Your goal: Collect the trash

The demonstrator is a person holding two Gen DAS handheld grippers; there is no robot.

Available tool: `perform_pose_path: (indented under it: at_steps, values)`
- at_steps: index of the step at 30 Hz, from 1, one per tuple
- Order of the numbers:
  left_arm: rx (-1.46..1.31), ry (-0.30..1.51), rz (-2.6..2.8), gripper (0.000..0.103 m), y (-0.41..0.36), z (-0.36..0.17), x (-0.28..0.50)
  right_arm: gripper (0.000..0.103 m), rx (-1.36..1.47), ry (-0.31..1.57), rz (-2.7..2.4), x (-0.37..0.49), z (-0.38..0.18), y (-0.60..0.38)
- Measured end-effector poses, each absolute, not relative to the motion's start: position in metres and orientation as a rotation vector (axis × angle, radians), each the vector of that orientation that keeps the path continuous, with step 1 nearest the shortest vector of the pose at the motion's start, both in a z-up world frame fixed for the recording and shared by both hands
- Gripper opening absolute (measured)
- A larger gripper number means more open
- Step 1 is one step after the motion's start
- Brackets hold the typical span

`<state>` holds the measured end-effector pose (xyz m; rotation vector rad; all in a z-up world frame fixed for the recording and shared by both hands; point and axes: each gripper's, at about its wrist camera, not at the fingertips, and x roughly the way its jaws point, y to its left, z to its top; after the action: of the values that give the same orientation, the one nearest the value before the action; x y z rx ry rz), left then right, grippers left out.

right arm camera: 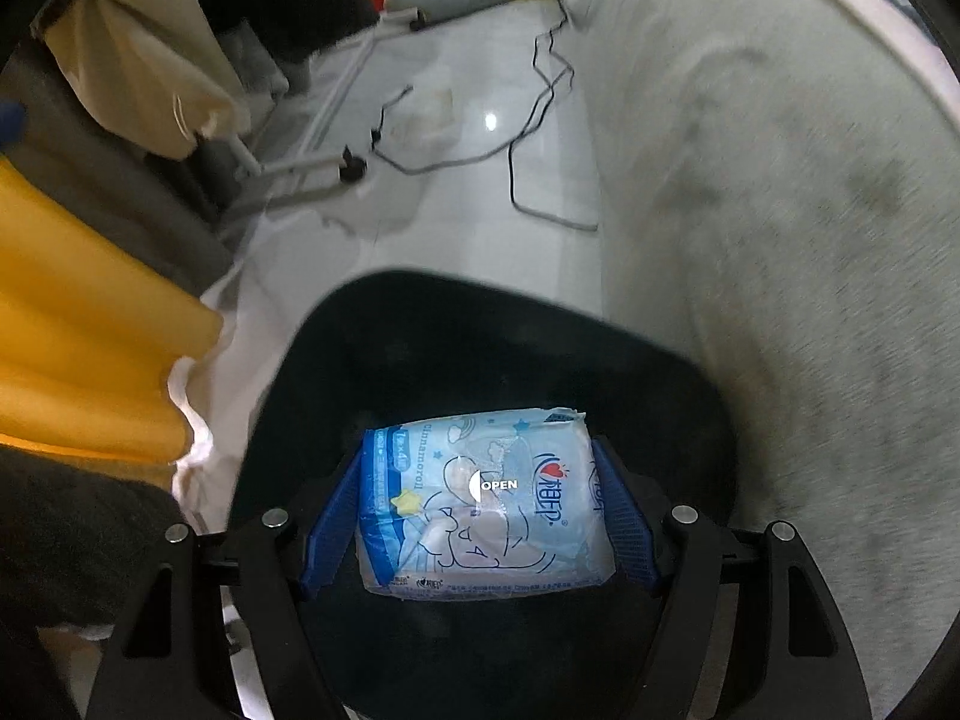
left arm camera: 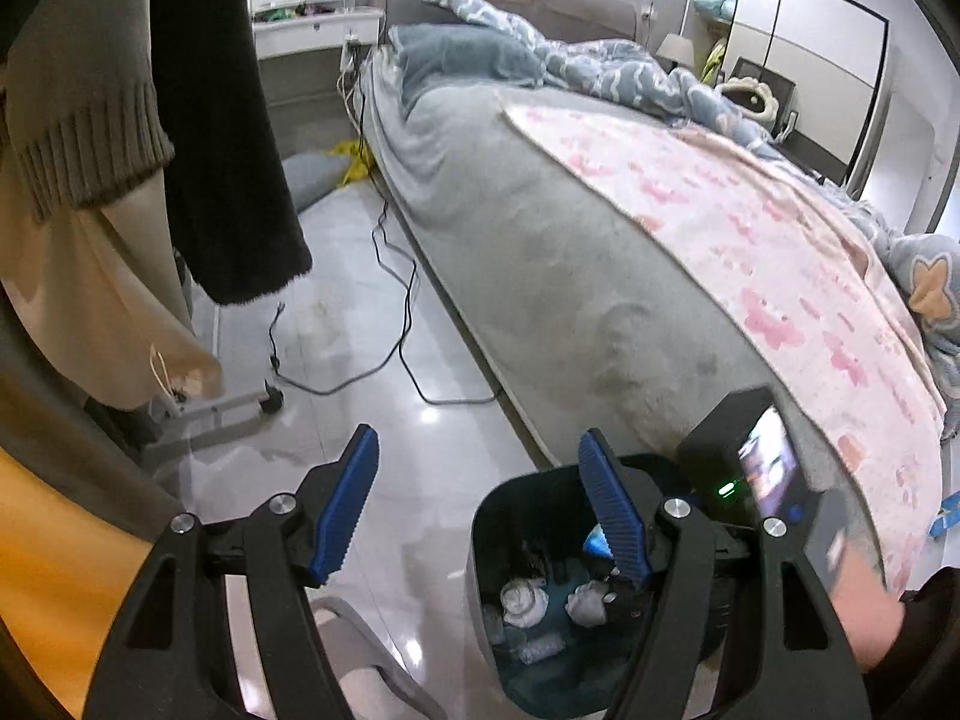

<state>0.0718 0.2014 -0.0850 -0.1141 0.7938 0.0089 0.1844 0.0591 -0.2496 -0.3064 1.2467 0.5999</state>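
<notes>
right gripper (right arm camera: pixel 480 510): clamped on blue tissue pack (right arm camera: pixel 480 504)
black bin (right arm camera: pixel 420 348): directly below pack
left gripper (left arm camera: pixel 480 504): gaped wide, empty

A glossy pale tiled floor (left arm camera: pixel 354 324) is carrying a dark plastic trash bin (left arm camera: pixel 480 540) that is standing just beside the grey-sheeted bed (left arm camera: pixel 540 276), with thin black cables (left arm camera: pixel 408 300) trailing loosely across the tiles along the bed's side. A white metal wheeled rack base (left arm camera: pixel 228 402) is resting on the floor near the cables, and a grey cushion (left arm camera: pixel 312 174) is lying further back. On the bed, a pink-patterned blanket (left arm camera: pixel 750 264) and a crumpled blue-and-white quilt (left arm camera: pixel 600 60) are lying over the sheet.
</notes>
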Motion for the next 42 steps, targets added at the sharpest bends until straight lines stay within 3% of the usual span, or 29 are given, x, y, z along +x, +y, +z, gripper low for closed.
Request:
perform_pose_path:
  at_steps: [14,19,23,31,36,42]
  values:
    - [-0.111,0.713,0.001,0.072,0.206,-0.065,0.063,0.074,-0.402,1.383,0.599,0.175,-0.299,0.069]
    - [-0.119,0.703,0.000,0.072,0.207,-0.061,0.063,0.085,-0.418,1.399,0.602,0.171,-0.304,0.072]
    - [-0.111,0.689,-0.004,0.072,0.204,-0.056,0.061,0.086,-0.421,1.378,0.595,0.169,-0.296,0.069]
    - [-0.081,0.607,0.014,0.079,0.194,-0.024,0.051,0.088,-0.390,1.185,0.618,0.160,-0.222,0.063]
    - [-0.030,0.541,0.043,0.093,0.184,-0.003,0.041,0.089,-0.370,0.996,0.598,0.147,-0.158,0.052]
    - [-0.060,0.461,0.052,0.099,0.174,0.025,0.020,0.095,-0.319,0.796,0.524,0.128,-0.083,0.012]
